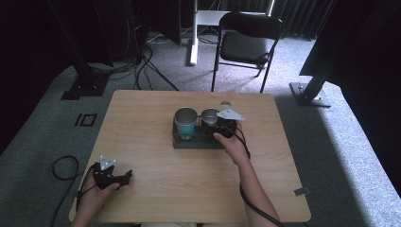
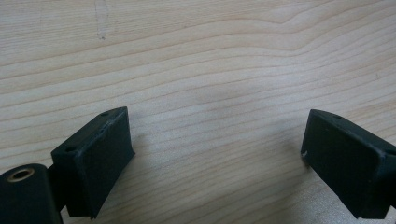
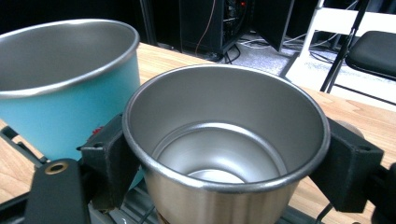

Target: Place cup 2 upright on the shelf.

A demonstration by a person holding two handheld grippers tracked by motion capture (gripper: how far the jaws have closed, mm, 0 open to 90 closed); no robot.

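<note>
My right tongs (image 3: 224, 154) are closed around the steel cup (image 3: 226, 140), one jaw pressed against each side of its wall just under the rim. The cup stands upright on the dark rack (image 1: 196, 139) at the middle of the desk (image 1: 142, 156), just beside the teal cup (image 3: 60, 88), which sits to its left on the same rack. My left tongs (image 2: 217, 149) rest near the desk's near left corner, jaws spread wide with nothing between them but bare wood.

Two cups (image 1: 186, 122) (image 1: 209, 116) stand side by side on a rack (image 1: 189, 142) mid-table (image 1: 142, 142)
</note>
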